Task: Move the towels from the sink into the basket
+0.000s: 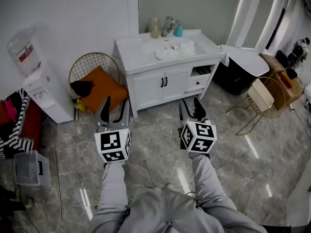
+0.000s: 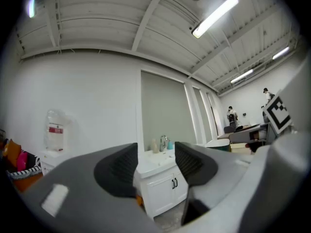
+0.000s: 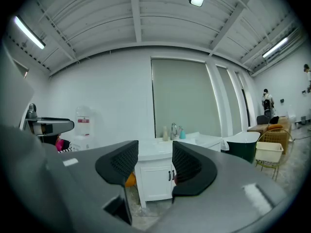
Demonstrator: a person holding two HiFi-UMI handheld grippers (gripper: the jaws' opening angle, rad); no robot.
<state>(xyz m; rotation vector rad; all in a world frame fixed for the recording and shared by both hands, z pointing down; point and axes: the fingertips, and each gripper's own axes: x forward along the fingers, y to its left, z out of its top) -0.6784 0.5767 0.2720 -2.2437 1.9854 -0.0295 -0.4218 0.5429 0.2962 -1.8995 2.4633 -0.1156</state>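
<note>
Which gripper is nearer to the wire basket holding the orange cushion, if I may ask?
Left. The left gripper is just in front of the wire basket's right side; the right gripper is farther right, before the vanity cabinet.

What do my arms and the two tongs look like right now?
Both arms wear light grey sleeves. The left tongs and the right tongs look alike: each has a grey body, two black ribbed pads that taper to a point, and a white cube printed with black square markers.
</note>
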